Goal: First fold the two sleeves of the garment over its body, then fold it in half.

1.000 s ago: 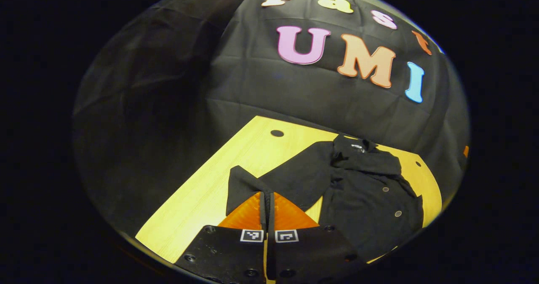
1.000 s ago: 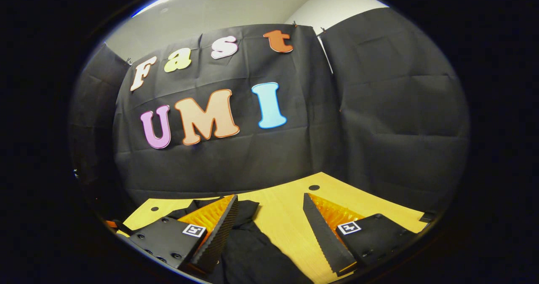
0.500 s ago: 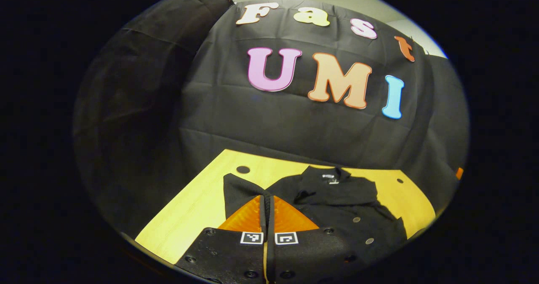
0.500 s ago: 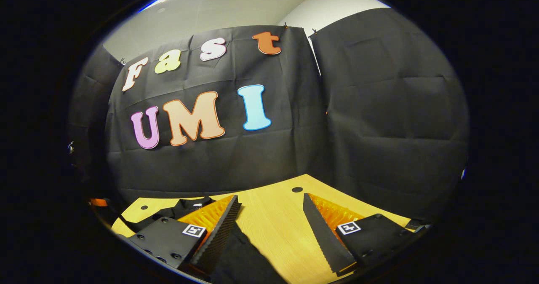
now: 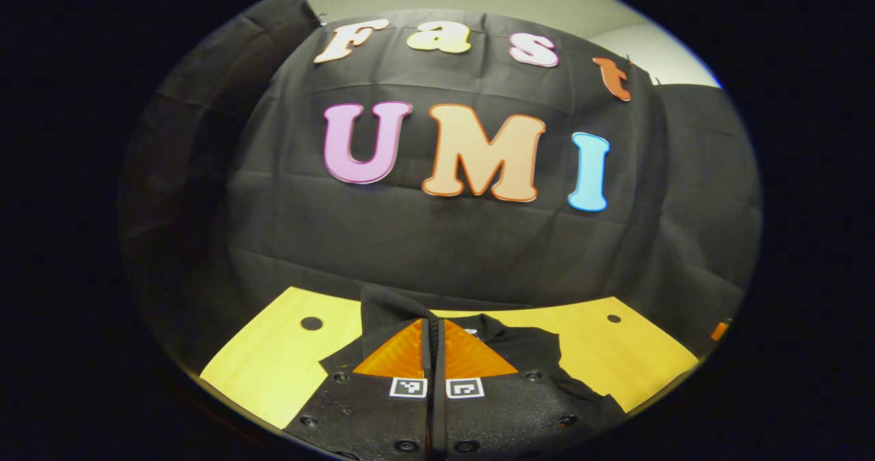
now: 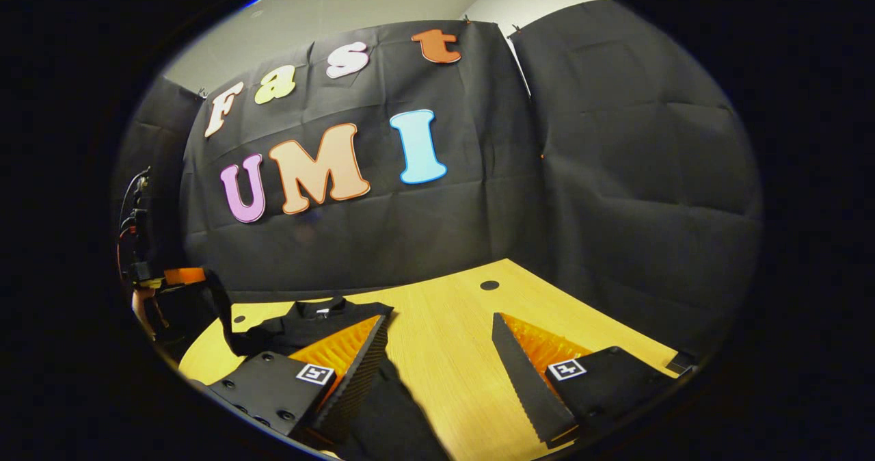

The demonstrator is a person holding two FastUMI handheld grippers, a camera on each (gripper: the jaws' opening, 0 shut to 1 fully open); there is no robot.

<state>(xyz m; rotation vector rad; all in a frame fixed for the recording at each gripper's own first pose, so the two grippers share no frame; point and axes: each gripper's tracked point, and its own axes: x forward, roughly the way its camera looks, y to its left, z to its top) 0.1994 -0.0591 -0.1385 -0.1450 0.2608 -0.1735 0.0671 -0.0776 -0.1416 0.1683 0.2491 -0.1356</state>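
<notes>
While pinched in the left gripper [image 5: 433, 331] fingers, sleeve [image 5: 386, 307] over the garment [image 6: 311, 317]; right gripper [image 6: 437, 372] fingers wide apart, empty.

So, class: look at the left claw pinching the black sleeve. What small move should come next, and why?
Probably carry the sleeve a little further over the garment and lower it before letting go. The left claw is shut on the sleeve, which stands lifted above the body, not yet laid flat. The right claw is open over the wooden table, holding nothing.
</notes>
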